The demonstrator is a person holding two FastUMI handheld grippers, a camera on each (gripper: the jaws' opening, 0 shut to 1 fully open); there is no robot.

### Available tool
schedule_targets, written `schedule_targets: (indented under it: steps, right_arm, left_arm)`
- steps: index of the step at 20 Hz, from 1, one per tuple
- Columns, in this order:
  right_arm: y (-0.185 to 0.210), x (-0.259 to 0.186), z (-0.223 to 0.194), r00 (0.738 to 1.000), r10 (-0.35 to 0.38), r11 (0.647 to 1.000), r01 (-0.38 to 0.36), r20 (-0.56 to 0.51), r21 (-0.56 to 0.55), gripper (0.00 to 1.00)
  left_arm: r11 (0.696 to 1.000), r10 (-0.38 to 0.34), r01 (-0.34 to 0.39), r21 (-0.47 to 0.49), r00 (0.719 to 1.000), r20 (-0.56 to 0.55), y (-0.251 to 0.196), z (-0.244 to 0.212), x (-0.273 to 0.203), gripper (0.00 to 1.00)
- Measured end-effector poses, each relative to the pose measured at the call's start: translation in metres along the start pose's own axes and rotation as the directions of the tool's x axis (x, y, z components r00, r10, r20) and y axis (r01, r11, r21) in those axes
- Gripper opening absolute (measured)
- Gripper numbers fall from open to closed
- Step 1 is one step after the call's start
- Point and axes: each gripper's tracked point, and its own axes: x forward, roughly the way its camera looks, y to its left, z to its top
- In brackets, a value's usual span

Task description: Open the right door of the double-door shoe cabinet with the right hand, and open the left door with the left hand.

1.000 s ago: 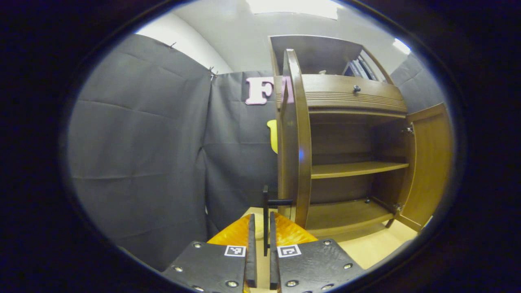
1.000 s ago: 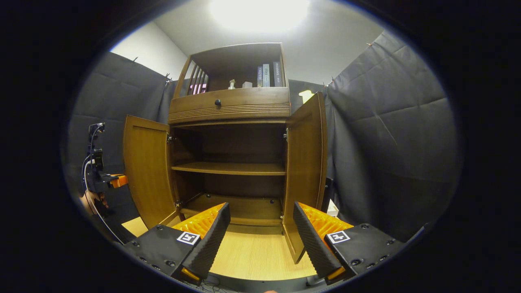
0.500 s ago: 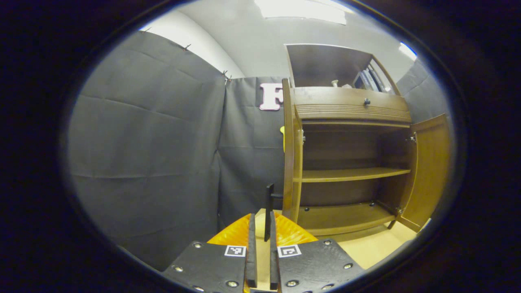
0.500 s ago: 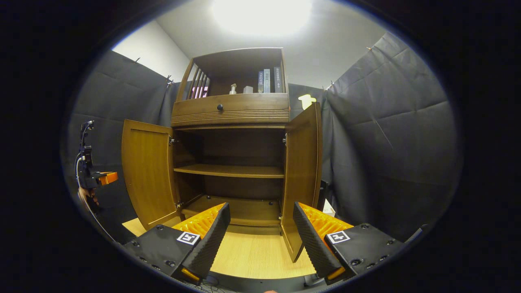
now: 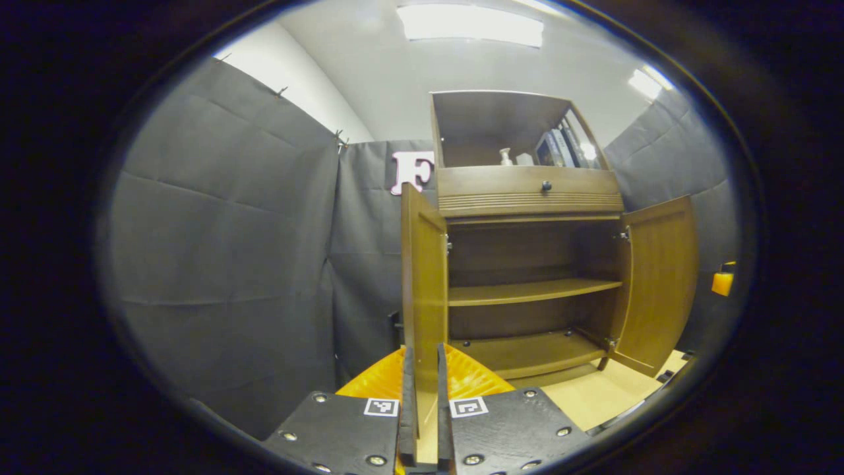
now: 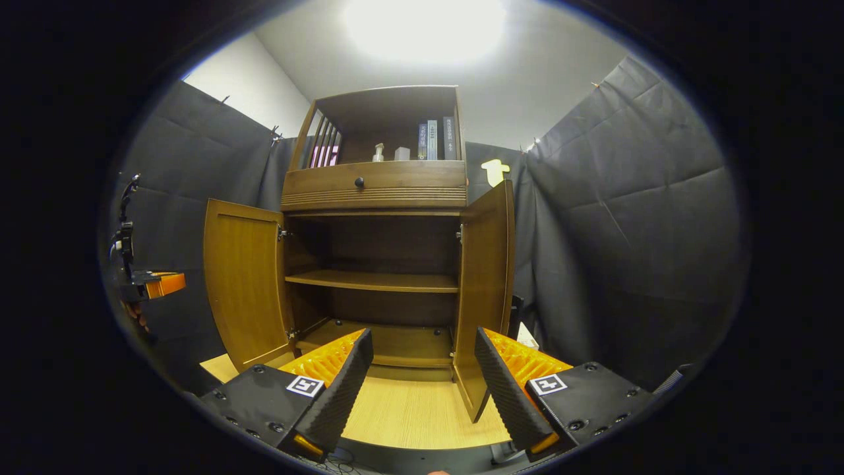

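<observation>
Shoe cabinet (image 6: 379, 191): stands on the pale wood floor (image 6: 409, 412) against the black cloth wall, facing both cameras; both lower doors stand swung outward.
Left door (image 6: 244, 280): wide open, inner face toward the right gripper view; in the left gripper view (image 5: 422, 277) it is seen nearly edge-on, rising just beyond the fingertips.
Right door (image 6: 484, 290): open, leaning outward from its hinges; in the left gripper view it sits at the far side (image 5: 656, 280).
Interior: one middle shelf (image 6: 376, 282) and a bottom board (image 6: 389, 340), both bare.
Drawer (image 6: 376, 185): above the doors, closed, with a dark round knob (image 6: 359, 181).
Top compartment: books (image 6: 435, 138) standing upright, a small bottle (image 6: 378, 153) beside them.
Left claw (image 5: 422, 422): fingers pressed nearly together, a thin gap between them, nothing pinched; the door's lower edge lines up with the gap, and I cannot tell whether it touches.
Right claw (image 6: 422, 382): fingers spread wide, empty, low over the floor in front of the cabinet.
Other claw seen afar: the left claw with a hand (image 6: 135, 313) under it at the far left of the right gripper view, apart from the left door.
</observation>
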Motion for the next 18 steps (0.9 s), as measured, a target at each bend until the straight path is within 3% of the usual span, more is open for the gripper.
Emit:
schedule_targets:
  steps: [8, 9, 10, 11, 15, 16, 18]
  right_arm:
    - [-0.011, -0.015, -0.001, 0.999, -0.043, 0.999, 0.042, 0.018, 0.030, 0.92]
    - [-0.011, -0.018, -0.002, 0.999, -0.047, 0.998, 0.046, 0.019, 0.035, 0.97]
    - [-0.012, -0.020, -0.003, 0.999, -0.050, 0.998, 0.049, 0.022, 0.038, 0.92]
    - [-0.012, -0.020, -0.003, 0.998, -0.053, 0.998, 0.053, 0.023, 0.039, 0.97]
    - [-0.010, -0.025, -0.004, 0.998, -0.058, 0.998, 0.057, 0.025, 0.038, 0.92]
    - [-0.010, -0.025, -0.004, 0.998, -0.058, 0.998, 0.057, 0.025, 0.034, 0.97]
    - [-0.008, -0.026, -0.006, 0.998, -0.053, 0.998, 0.052, 0.021, 0.030, 0.97]
  left_arm:
    - [0.998, -0.051, 0.051, 0.026, 0.999, -0.005, -0.037, -0.001, -0.036, 0.13]
    - [0.998, -0.060, 0.061, 0.026, 0.998, -0.003, -0.043, -0.001, -0.038, 0.11]
    - [0.997, -0.065, 0.065, 0.032, 0.998, 0.004, -0.046, 0.000, -0.043, 0.14]
    - [0.997, -0.071, 0.070, 0.042, 0.997, 0.012, -0.048, 0.003, -0.048, 0.17]
    - [0.995, -0.088, 0.086, 0.058, 0.996, 0.032, -0.056, 0.008, -0.060, 0.29]
    - [0.995, -0.086, 0.084, 0.053, 0.996, 0.029, -0.057, 0.006, -0.062, 0.31]
    - [0.997, -0.076, 0.075, 0.031, 0.997, 0.025, -0.054, 0.007, -0.065, 0.32]
